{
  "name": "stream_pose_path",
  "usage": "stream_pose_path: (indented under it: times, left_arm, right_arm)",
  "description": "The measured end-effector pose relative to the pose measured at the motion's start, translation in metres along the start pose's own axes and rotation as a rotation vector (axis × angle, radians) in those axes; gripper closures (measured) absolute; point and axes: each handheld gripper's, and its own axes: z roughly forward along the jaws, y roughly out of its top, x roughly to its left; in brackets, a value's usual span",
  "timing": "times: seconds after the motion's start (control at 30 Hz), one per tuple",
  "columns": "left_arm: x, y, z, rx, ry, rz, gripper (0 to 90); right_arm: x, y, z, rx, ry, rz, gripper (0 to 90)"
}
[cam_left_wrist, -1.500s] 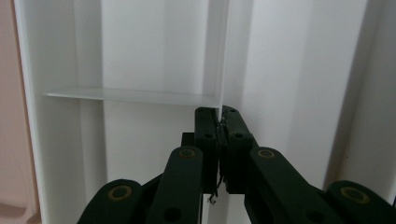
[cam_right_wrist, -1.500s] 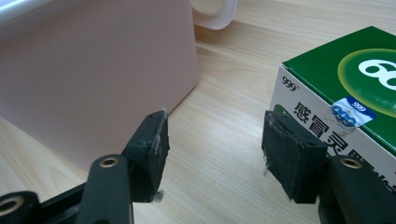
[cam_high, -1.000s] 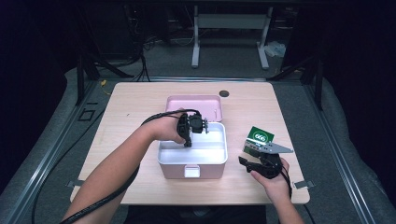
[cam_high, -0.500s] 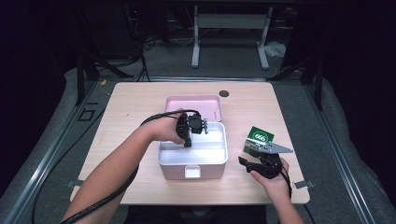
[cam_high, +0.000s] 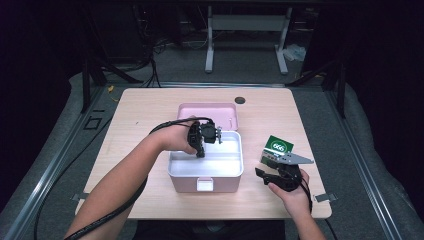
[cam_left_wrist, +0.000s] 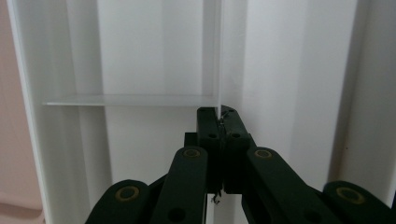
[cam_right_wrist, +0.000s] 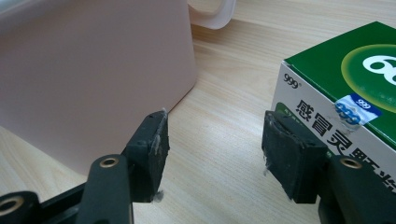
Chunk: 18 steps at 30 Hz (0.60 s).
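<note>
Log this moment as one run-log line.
left claw: shut on white divider in pink box | right claw: open beside green carton

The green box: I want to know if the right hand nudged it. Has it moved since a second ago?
No. The green box sits at the same spot beside the pink case, just ahead of the right gripper.

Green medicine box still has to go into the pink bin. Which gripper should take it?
Right, probably. The right gripper stands open on the table with the green medicine box beside one jaw. The left gripper is inside the pink bin, shut on its white divider.
</note>
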Motion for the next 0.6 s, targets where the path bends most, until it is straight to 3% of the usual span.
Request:
stream_pose_path:
  times: [0.43, 0.6]
  left_arm:
    - [0.000, -0.003, -0.012, -0.019, 0.006, -0.004, 89.3]
    - [0.000, -0.008, -0.028, -0.028, 0.035, -0.016, 89.3]
  right_arm:
    - [0.001, 0.000, 0.000, -0.002, 0.000, 0.002, 41.1]
    - [0.000, 0.000, 0.000, -0.002, -0.002, 0.003, 41.1]
